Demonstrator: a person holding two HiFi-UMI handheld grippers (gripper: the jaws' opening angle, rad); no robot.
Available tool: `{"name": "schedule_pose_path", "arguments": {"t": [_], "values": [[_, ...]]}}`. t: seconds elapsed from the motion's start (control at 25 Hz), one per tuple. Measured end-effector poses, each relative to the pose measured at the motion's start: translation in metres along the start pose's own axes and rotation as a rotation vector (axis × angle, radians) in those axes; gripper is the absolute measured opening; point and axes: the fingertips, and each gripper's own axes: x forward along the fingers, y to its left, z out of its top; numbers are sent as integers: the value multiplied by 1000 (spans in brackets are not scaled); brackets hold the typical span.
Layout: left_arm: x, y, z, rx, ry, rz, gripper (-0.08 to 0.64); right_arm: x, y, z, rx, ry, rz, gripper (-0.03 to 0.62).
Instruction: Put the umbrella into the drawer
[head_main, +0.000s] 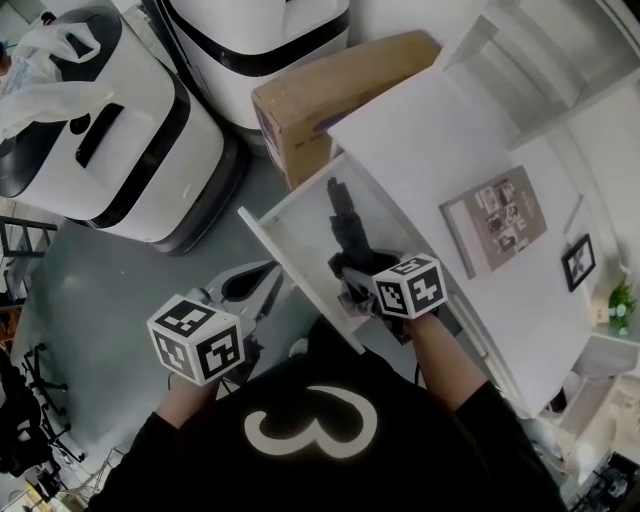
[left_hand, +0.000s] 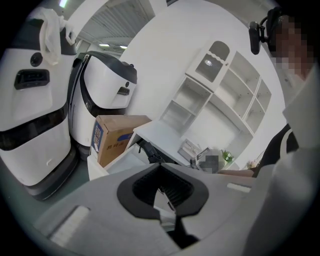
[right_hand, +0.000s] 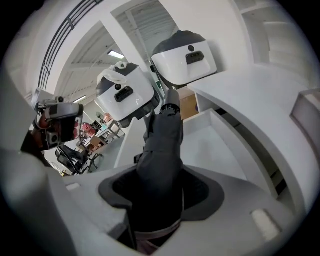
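A dark folded umbrella (head_main: 345, 235) lies lengthwise over the open white drawer (head_main: 290, 262), its far end pointing toward the drawer's back. My right gripper (head_main: 357, 297) is shut on its near end, just above the drawer's front part. In the right gripper view the umbrella (right_hand: 162, 145) runs from between the jaws out over the drawer's floor (right_hand: 215, 145). My left gripper (head_main: 250, 287) hangs over the grey floor left of the drawer front, jaws together with nothing in them. The left gripper view shows the drawer (left_hand: 117, 165) and the umbrella (left_hand: 150, 152) ahead.
A cardboard box (head_main: 330, 95) stands behind the drawer. Two white-and-black machines (head_main: 110, 150) (head_main: 260, 40) stand on the floor at the left and back. The white desk top (head_main: 430, 140) carries a booklet (head_main: 495, 220), a picture frame (head_main: 578, 262) and a small plant (head_main: 620, 305).
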Motion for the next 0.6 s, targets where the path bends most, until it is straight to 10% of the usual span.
{"name": "schedule_pose_path", "arguments": {"t": [0.6], "values": [[15, 30, -6, -62, 1, 60, 9, 82, -53, -29, -16, 202, -91, 233]]}}
